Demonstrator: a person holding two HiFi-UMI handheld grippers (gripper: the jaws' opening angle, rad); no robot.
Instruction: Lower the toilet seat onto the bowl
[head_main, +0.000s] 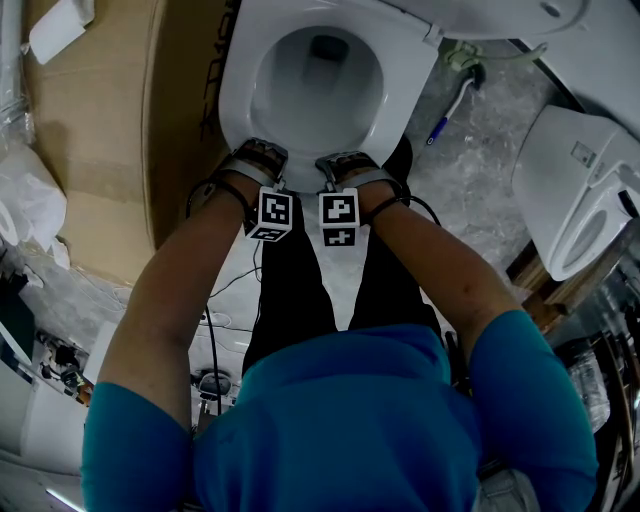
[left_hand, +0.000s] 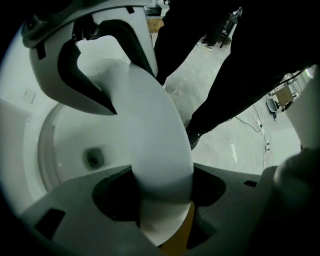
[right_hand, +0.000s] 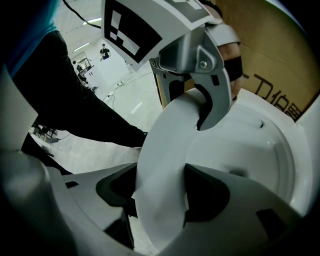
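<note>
Toilet seat (head_main: 237, 90) sits in the upper middle of the head view and looks flat, lying low over the bowl (head_main: 320, 95). The lid (head_main: 500, 15) stands raised at the top edge. Both grippers are at the seat's front rim, bottom of the ring in frame, side by side and close to each other. In the left gripper view, the left gripper (left_hand: 160, 195) has its 2 fingers clamped on the white rim, 1 finger on each face of it, with the bowl's drain showing to the left of the seat. The right gripper (right_hand: 160, 192) has the same grip, its fingers closed on the rim, and the other gripper is visible just beyond it in the upper middle of its view. Progress looks near the end: the seat is down or almost down. None of the 3 views shows whether it is fully resting on the bowl. What's likely left is to settle the last bit if there is any, open both sets of fingers and pull back. Cardboard box (head_main: 100, 120) fills the upper left and a second toilet (head_main: 580, 190) sits at the right edge, both well apart from the work.
</note>
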